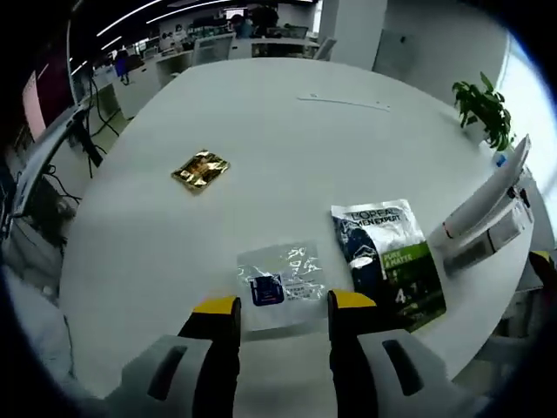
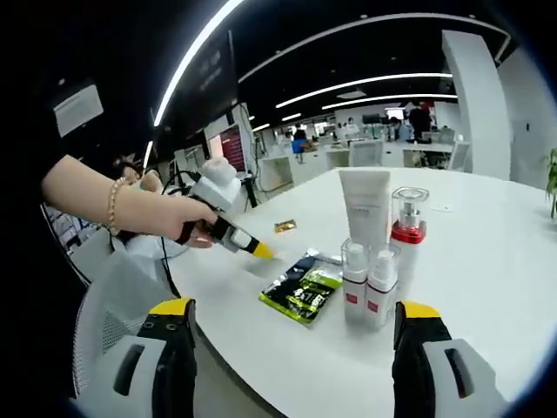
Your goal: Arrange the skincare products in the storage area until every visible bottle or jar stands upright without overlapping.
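Four bottles (image 2: 383, 252) stand upright beside one green sachet (image 2: 302, 292). A clear packet (image 1: 280, 279) lies just ahead of the left gripper (image 1: 285, 306). Both the left gripper and the right gripper (image 2: 294, 315) are spread apart, holding nothing.

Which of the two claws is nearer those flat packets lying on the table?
Left. The left gripper hovers open right over the clear sachet, beside the green packet. The right gripper faces the upright bottles.

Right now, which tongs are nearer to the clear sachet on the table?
Left. The left tongs hover right at the clear sachet; the right tongs are farther back, off the table edge.
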{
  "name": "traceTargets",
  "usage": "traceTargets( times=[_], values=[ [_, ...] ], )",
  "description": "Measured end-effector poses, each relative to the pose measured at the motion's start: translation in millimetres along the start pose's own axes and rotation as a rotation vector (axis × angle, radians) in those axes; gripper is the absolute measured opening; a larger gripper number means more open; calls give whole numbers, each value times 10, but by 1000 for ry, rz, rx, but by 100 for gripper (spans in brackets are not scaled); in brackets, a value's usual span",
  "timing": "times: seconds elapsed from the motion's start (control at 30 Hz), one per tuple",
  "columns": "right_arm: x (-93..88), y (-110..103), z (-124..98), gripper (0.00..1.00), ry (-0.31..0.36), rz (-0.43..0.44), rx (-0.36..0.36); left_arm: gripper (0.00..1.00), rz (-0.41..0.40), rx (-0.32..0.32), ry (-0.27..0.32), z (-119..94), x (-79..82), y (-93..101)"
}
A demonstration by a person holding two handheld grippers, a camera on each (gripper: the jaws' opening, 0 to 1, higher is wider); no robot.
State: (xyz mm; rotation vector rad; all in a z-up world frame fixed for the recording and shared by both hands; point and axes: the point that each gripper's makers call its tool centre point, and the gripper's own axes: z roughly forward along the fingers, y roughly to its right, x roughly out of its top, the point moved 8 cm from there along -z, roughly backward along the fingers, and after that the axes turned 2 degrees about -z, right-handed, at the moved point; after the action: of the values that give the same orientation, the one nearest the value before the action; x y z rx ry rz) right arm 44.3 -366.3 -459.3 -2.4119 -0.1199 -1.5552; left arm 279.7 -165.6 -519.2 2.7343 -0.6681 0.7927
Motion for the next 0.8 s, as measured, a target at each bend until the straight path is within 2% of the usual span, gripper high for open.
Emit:
traceTargets(
  times=[0.17, 0.4, 0.8],
  values=[
    [3, -2, -5, 99, 2, -2, 1, 35, -9, -6, -13, -48, -183, 48],
    [4, -13, -9, 99, 4, -7, 5, 35, 5, -18, -20, -36, -318, 90],
    [8, -29, -21, 99, 9, -14, 0, 35, 39, -10, -31, 56, -389, 117]
  ],
)
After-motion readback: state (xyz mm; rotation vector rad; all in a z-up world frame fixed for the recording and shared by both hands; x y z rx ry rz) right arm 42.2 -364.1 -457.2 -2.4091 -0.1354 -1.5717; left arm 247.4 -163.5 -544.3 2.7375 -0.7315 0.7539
